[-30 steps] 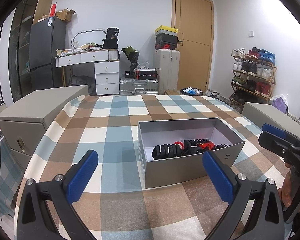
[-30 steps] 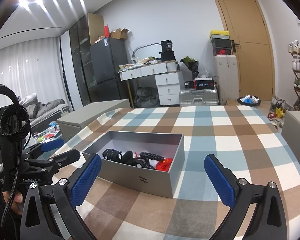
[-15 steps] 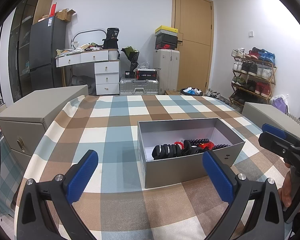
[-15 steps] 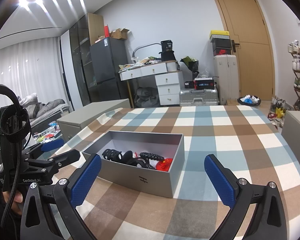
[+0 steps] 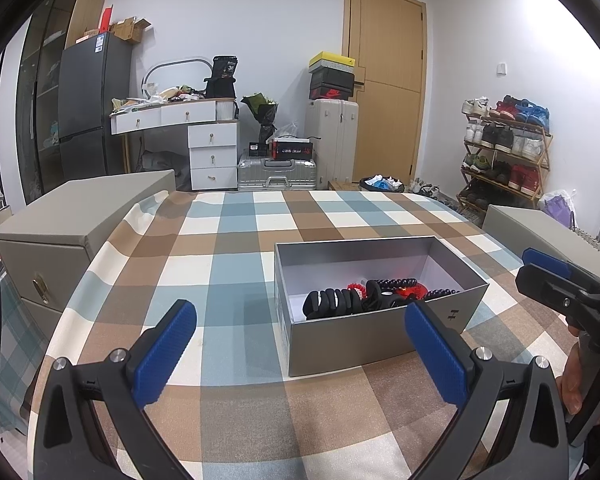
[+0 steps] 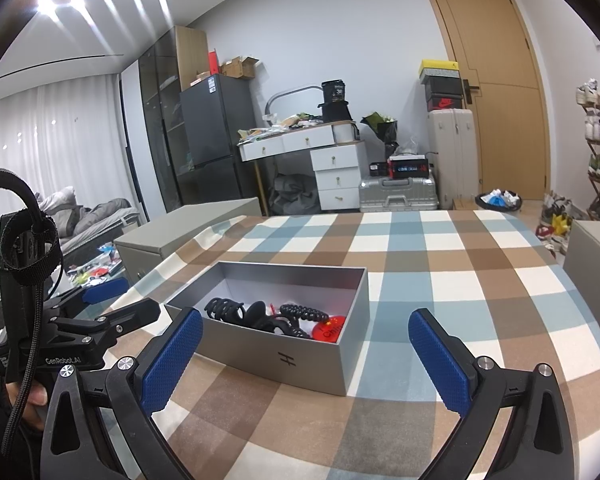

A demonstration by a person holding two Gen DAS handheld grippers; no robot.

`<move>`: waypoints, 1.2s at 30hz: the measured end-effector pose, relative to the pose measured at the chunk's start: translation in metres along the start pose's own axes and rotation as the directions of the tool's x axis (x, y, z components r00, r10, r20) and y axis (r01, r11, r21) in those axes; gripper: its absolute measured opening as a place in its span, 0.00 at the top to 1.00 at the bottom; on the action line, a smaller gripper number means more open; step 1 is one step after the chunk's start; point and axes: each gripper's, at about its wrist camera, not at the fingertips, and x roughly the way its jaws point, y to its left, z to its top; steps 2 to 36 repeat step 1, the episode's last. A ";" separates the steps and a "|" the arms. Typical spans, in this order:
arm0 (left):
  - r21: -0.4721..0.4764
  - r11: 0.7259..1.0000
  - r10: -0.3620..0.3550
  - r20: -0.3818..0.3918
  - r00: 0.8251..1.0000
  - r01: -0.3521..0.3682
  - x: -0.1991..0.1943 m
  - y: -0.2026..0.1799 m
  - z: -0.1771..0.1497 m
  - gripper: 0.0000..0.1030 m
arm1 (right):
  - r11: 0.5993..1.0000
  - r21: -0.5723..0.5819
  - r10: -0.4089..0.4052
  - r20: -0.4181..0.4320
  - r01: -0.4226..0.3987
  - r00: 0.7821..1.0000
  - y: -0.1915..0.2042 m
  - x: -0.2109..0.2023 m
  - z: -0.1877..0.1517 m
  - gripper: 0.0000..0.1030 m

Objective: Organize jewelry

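Left tool (image 5: 300, 344): blue pads spread wide apart, nothing between them, held low at the bottom of the left wrist frame above the checked tablecloth (image 5: 236, 240).

Right tool (image 6: 306, 354): pads likewise wide apart and empty, at the bottom of the right wrist frame.

Grey box (image 5: 364, 344): open-topped, sits on the table right of centre in the left view and centre in the right view, its near wall just beyond both tools. Inside lie black hair clips (image 6: 240, 312), a dark coiled band (image 6: 304, 314) and a red item (image 6: 330, 328), bunched toward the near end.

Cloth left of the box, beyond it and along the near table edge is bare.

2 grey cabinets (image 5: 60, 236) flank the table at frame left and right.
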 end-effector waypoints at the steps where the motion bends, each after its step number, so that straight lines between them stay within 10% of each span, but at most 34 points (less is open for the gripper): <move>1: 0.000 1.000 -0.001 -0.001 1.000 0.001 0.000 0.000 0.000 0.01 | 1.000 0.000 0.001 -0.001 -0.001 1.000 -0.001 0.000 0.000 0.00; 36: 0.000 1.000 -0.001 -0.001 1.000 0.001 0.000 0.000 0.000 0.01 | 1.000 0.000 0.001 -0.001 -0.001 1.000 -0.001 0.000 0.000 0.00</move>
